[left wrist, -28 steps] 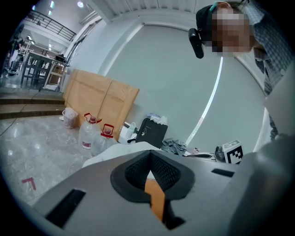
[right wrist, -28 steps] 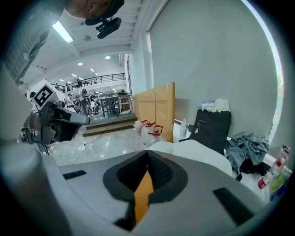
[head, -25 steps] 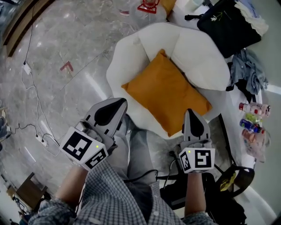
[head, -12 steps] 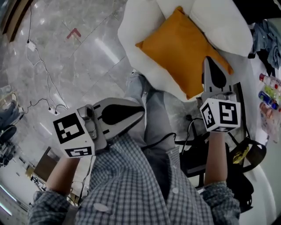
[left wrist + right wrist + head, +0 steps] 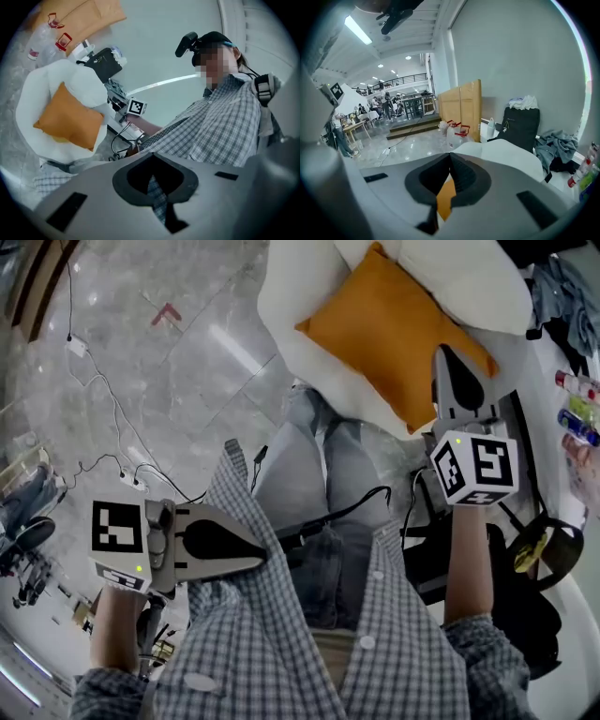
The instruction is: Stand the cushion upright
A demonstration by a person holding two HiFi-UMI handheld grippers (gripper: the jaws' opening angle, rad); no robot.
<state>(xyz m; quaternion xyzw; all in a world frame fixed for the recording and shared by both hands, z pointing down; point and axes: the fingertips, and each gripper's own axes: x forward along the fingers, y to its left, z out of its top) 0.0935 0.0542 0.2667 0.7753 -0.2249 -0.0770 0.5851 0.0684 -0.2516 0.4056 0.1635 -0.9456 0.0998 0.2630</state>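
Orange cushion (image 5: 389, 329) lying broad face up in the seat of the white chair (image 5: 286, 315), far corner against the chair's puffy back, not upright. Right gripper (image 5: 448, 354) at the chair's front edge, pointing over the near edge of the cushion (contact impossible to judge). Jaws clenched on nothing, just a sliver of orange visible through the slit beyond them. Left gripper (image 5: 258, 552) well apart from the chair, drawn in close to the checked shirt (image 5: 281, 652) and pointing across the person's body. Jaws likewise clenched and empty, only shirt fabric beyond the slit. Black bag (image 5: 104, 63) just behind the chair. Bottles (image 5: 576, 416) off to the chair's right in the head view. Grey marble floor (image 5: 141, 381) to the chair's left.
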